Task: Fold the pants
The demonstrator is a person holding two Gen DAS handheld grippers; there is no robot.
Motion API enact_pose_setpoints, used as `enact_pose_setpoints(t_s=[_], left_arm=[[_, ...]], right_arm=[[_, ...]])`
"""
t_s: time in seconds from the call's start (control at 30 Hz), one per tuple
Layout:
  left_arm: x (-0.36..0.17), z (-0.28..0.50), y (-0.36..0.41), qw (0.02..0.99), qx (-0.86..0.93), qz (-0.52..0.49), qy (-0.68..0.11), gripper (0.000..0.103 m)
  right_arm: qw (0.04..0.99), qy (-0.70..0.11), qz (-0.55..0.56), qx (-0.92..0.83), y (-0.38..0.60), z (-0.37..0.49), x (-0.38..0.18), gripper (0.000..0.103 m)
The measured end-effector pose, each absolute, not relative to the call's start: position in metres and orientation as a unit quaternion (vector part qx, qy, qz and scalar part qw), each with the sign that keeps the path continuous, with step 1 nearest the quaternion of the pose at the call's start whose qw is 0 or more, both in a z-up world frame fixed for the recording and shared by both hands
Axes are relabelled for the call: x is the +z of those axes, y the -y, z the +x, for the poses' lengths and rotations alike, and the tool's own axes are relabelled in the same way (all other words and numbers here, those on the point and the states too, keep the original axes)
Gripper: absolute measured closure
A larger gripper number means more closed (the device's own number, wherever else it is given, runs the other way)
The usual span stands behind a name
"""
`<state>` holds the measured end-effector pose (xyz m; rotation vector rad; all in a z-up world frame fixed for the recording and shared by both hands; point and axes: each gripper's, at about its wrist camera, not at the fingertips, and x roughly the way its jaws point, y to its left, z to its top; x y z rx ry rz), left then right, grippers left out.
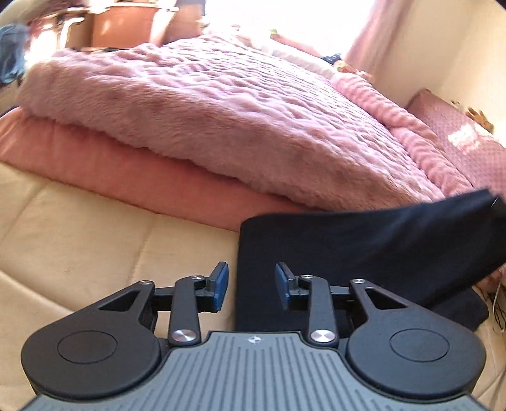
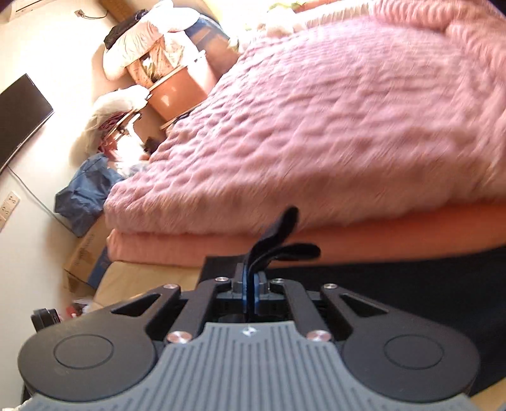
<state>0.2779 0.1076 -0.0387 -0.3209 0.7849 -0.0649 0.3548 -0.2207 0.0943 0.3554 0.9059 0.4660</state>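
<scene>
Dark pants half-folded on the bed, one corner pinched

The pants (image 1: 332, 253) lie beside the pink blanket (image 1: 205, 110); right gripper (image 2: 250, 292) fingers pinch a hem (several layers), left gripper (image 1: 251, 286) fingers spread over the edge. Soft, limp, light cloth: best held at corners.

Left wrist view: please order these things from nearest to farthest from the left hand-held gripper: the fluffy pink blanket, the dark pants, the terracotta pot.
1. The dark pants, just ahead of the left hand-held gripper, lying to its right on the cream mattress.
2. The fluffy pink blanket, farther ahead, across the middle of the bed.
3. The terracotta pot, far back at the upper left, beyond the bed.
</scene>
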Motion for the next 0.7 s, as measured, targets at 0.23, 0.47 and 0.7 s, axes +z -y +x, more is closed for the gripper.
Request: enact_pose_setpoints(t_s=[0.23,0.47,0.7], left_arm=[[-0.045,0.306,-0.053,0.906,-0.084,-0.12,-0.397,0.077],[-0.065,0.333,0.0,0.896,-0.117,-0.09,-0.418,0.08],[-0.086,0.341,0.023,0.885,-0.132,-0.072,-0.442,0.08]], right_arm=[[0.875,-0.437,0.126,0.168,0.318,0.366,0.14,0.103],[0.867,-0.472,0.124,0.102,0.441,0.379,0.096,0.103],[0.854,-0.513,0.087,0.028,0.502,0.402,0.011,0.103]])
